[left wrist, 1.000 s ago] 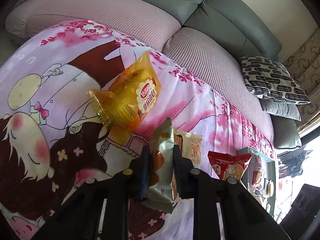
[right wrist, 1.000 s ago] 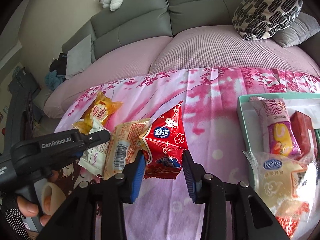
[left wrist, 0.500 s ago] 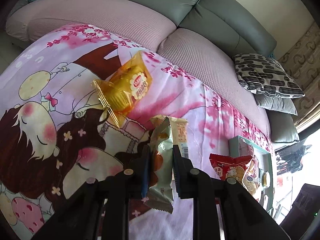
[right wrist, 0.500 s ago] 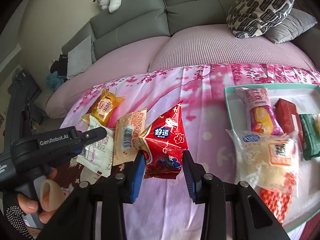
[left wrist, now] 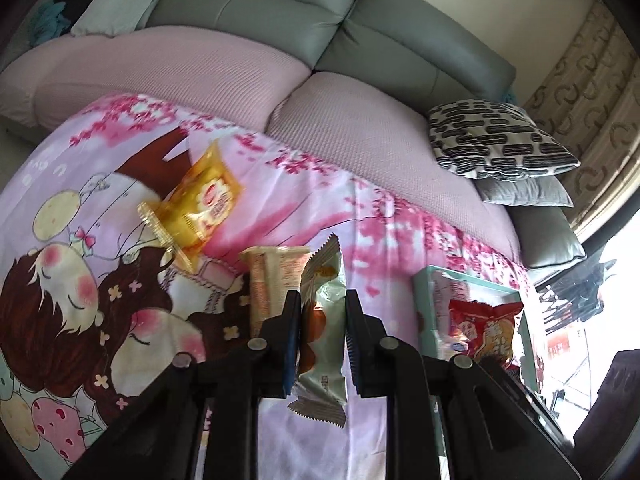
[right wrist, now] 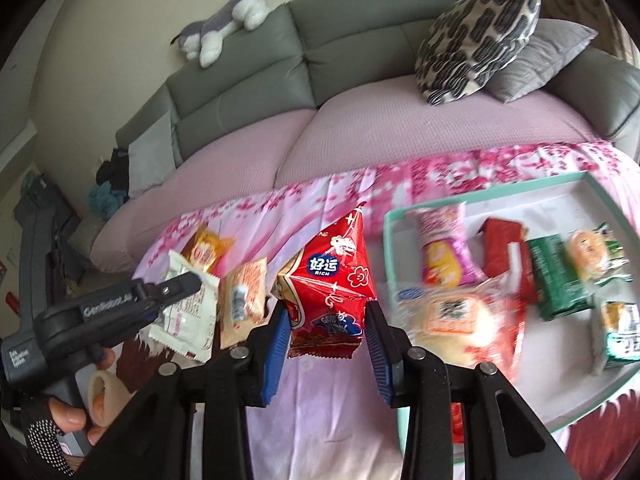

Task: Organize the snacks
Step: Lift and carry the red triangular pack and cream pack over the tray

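Snacks are the job here, and each gripper has one. The left gripper (left wrist: 322, 314) is squeezed tight on a pale green packet (left wrist: 322, 320), which hangs in the air above the pink cartoon cloth (left wrist: 80, 280). The right gripper (right wrist: 326, 330) is squeezed tight on a puffy red bag (right wrist: 334, 280), also up in the air, just beside the teal tray (right wrist: 390, 232).

The tray already holds many snacks: a pink packet (right wrist: 442, 252), a dark red one (right wrist: 506, 256), a green box (right wrist: 556, 276) and a big clear bag (right wrist: 456, 320) that hangs over the near edge. Two snacks lie on the cloth: a yellow bag (left wrist: 204, 204) and an orange wrapper (left wrist: 272, 280).

Things could go wrong from here. The red bag is full of air and slippery, so it could pop out of the fingers. The green packet is held only around its middle, so it could slide down. The tray is crowded, so a new snack could push the clear bag off.
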{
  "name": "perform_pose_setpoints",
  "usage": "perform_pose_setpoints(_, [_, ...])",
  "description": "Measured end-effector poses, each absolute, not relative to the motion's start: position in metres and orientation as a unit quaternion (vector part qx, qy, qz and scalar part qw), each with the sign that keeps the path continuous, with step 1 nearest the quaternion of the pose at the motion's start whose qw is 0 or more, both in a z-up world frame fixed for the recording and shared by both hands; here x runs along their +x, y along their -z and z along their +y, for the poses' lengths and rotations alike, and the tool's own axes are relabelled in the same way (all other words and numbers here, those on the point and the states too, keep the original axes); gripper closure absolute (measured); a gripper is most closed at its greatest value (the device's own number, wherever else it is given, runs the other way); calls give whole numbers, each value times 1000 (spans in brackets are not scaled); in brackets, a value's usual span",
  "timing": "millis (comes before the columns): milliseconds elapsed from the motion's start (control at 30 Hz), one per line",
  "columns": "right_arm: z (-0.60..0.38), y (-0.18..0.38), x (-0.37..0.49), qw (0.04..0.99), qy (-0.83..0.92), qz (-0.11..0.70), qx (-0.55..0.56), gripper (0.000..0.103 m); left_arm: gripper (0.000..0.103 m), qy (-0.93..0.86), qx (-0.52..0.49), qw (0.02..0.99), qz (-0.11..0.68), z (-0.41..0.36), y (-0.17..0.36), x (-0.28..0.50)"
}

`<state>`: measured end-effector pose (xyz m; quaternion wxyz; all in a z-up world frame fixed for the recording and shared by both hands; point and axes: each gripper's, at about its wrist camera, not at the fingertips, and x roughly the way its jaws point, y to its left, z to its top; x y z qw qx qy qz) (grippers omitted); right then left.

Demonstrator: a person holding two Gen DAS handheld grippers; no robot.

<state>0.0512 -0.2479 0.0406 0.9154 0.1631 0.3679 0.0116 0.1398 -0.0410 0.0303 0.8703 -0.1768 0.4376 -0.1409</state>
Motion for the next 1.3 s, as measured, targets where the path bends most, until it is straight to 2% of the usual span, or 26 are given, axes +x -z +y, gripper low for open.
perform_pose_setpoints(633, [-382, -61, 20, 907, 108, 306, 267, 63, 81, 191, -101, 874, 434, -111, -41, 129])
perform_pose_setpoints(1000, [-445, -48, -2, 886, 173, 296, 311, 63, 81, 261, -53, 862, 431, -196, -60, 135])
perform_pose_setpoints(1300, [-461, -37, -4, 878, 204, 306, 306, 63, 81, 306, -13, 847, 435, -270, -64, 134])
